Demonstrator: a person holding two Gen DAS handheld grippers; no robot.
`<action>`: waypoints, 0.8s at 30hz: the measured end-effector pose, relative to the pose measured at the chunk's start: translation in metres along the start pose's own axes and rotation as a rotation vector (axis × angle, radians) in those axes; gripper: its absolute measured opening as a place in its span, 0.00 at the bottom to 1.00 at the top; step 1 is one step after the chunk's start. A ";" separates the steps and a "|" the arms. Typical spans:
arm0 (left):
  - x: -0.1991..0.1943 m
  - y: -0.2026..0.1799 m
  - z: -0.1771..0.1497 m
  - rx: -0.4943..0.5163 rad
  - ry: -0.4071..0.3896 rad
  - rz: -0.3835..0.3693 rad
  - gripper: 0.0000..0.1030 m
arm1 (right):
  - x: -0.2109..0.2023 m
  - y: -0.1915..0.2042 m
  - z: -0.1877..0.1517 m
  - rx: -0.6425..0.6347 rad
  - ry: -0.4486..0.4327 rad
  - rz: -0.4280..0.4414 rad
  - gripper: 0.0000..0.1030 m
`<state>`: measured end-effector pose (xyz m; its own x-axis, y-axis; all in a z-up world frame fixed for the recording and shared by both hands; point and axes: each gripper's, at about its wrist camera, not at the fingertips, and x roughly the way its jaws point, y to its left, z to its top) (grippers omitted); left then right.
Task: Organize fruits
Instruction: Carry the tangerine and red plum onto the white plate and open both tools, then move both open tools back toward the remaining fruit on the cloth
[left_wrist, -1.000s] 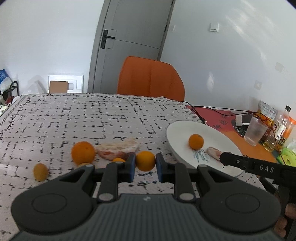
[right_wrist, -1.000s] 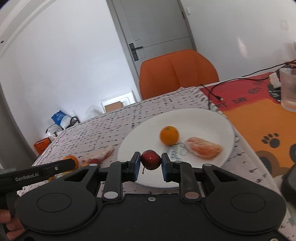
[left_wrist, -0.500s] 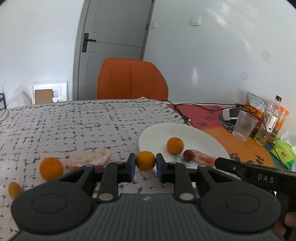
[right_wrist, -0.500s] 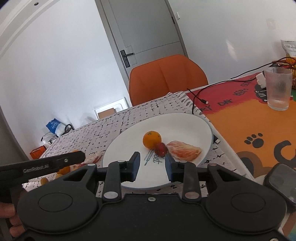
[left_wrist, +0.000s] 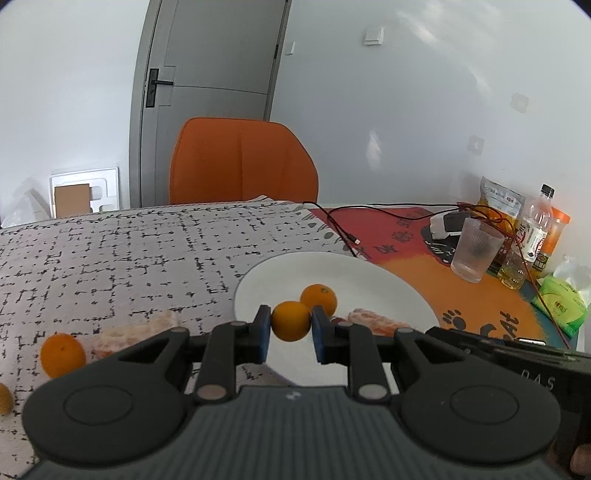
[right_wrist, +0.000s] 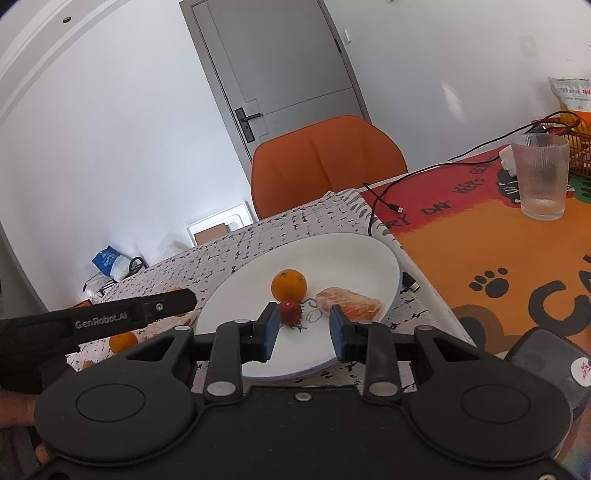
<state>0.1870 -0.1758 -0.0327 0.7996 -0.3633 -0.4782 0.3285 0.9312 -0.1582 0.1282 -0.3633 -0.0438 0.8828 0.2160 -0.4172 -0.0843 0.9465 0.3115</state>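
Observation:
My left gripper (left_wrist: 290, 332) is shut on a small orange (left_wrist: 291, 320) and holds it over the near left rim of the white plate (left_wrist: 388, 284). On the plate lie an orange (right_wrist: 289, 284), a dark red fruit (right_wrist: 290, 312) and a peeled citrus piece (right_wrist: 349, 303). My right gripper (right_wrist: 302, 332) is open and empty above the plate's (right_wrist: 365, 258) near side, just behind the red fruit. On the cloth to the left lie an orange (left_wrist: 62, 354), a peeled citrus piece (left_wrist: 136, 330) and a small yellow fruit (left_wrist: 4, 398).
A ribbed glass (left_wrist: 475, 249), bottles (left_wrist: 533, 229), a snack bag and a green pack (left_wrist: 561, 304) stand at the right on the orange mat. Cables (left_wrist: 347, 225) run behind the plate. An orange chair (left_wrist: 242, 162) stands beyond the table. A phone (right_wrist: 550, 363) lies at near right.
My left gripper carried its small orange rightward to over the plate's rim. My right gripper let the red fruit go onto the plate, opened, and drew back slightly.

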 end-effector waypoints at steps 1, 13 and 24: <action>0.001 -0.002 0.001 0.000 0.000 -0.001 0.21 | -0.001 0.000 0.000 0.000 0.000 0.000 0.31; -0.023 0.021 -0.003 -0.081 -0.039 0.094 0.64 | 0.006 0.006 -0.002 0.000 0.021 0.006 0.35; -0.053 0.052 -0.010 -0.122 -0.071 0.209 0.87 | 0.006 0.025 -0.004 -0.039 -0.013 -0.023 0.76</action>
<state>0.1567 -0.1076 -0.0241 0.8787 -0.1592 -0.4501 0.0921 0.9816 -0.1674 0.1294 -0.3375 -0.0414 0.8908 0.1909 -0.4124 -0.0817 0.9599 0.2680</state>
